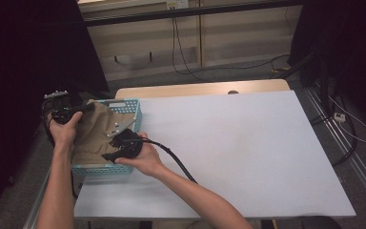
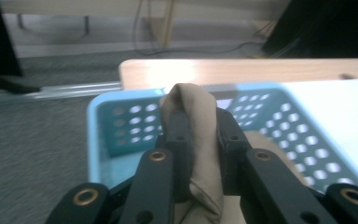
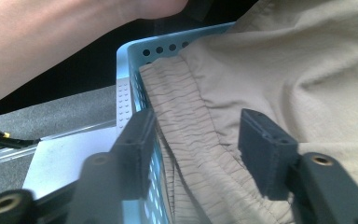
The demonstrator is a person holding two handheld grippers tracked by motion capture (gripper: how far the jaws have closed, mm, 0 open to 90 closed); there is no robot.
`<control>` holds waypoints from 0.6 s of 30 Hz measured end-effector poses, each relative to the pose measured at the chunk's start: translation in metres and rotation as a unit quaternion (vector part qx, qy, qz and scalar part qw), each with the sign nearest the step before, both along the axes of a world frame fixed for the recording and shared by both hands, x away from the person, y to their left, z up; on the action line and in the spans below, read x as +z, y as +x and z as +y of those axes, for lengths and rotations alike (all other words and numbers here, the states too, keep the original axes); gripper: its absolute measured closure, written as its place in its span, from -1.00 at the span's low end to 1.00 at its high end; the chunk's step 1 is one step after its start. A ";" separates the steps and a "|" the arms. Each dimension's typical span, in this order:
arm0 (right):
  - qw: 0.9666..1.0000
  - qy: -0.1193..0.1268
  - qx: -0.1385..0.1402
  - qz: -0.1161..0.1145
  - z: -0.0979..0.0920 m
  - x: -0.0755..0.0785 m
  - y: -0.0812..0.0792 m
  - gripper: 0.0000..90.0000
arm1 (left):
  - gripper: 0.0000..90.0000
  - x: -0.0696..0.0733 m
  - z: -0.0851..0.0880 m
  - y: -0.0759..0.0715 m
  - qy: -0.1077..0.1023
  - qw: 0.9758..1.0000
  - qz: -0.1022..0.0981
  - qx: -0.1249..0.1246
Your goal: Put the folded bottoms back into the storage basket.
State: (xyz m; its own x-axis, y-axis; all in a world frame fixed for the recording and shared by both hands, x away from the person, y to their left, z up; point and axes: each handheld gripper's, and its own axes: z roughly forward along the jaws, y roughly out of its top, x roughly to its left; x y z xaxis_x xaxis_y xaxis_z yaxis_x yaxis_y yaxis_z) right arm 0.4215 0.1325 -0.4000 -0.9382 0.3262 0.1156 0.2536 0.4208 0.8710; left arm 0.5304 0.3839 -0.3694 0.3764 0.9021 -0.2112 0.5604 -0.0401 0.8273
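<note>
High view showed a person at the desk [image 1: 248, 143] working a tan garment [image 1: 97, 131] into a light blue perforated basket [image 1: 132, 109] that sat at the desk's near left corner. The cloth lay heaped in the basket and rose above its rim. The left tongs [image 1: 62, 113] were clamped on a bunched fold of the garment at the far left side; in the left gripper view that fold [image 2: 193, 140] stood pinched upright between the black jaws, over the basket's floor. The right tongs [image 1: 119, 149] stood apart at the near side, and in the right gripper view the gathered waistband [image 3: 191, 140] lay between the spread jaws, with the left jaw seemingly outside the basket wall [image 3: 135, 60], though the blur made that hard to be sure of. I judged the step to be stowing the garment. The next move would call for the right tongs to press or tuck the waistband inside the rim, while the left lowered its fold and let go.
</note>
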 end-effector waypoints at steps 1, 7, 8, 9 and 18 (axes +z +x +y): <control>1.000 0.000 0.000 0.000 0.000 0.000 0.000 -0.05 | 0.72 -0.001 0.001 0.001 0.007 1.000 0.002 0.005; 1.000 0.004 0.000 0.003 -0.004 -0.001 0.000 -0.21 | 0.73 -0.008 0.004 0.003 0.011 1.000 0.015 0.009; 1.000 0.003 0.001 0.001 -0.005 -0.001 0.000 -0.25 | 0.73 -0.008 0.004 0.003 0.011 1.000 0.016 0.010; 1.000 0.004 -0.002 0.003 -0.006 -0.002 0.000 -0.32 | 0.74 -0.009 0.004 0.003 0.013 1.000 0.016 0.010; 1.000 0.011 -0.016 -0.001 -0.018 0.000 0.000 -0.48 | 0.76 -0.018 -0.001 0.010 0.032 0.999 0.028 0.016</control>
State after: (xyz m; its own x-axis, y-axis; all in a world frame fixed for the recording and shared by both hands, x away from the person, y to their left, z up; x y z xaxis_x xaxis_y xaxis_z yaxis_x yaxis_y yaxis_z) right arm 0.4210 0.1148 -0.3999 -0.9276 0.3530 0.1218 0.2651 0.3928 0.8806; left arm 0.5406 0.3829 -0.3873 0.3368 0.9255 -0.1734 0.6073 -0.0728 0.7911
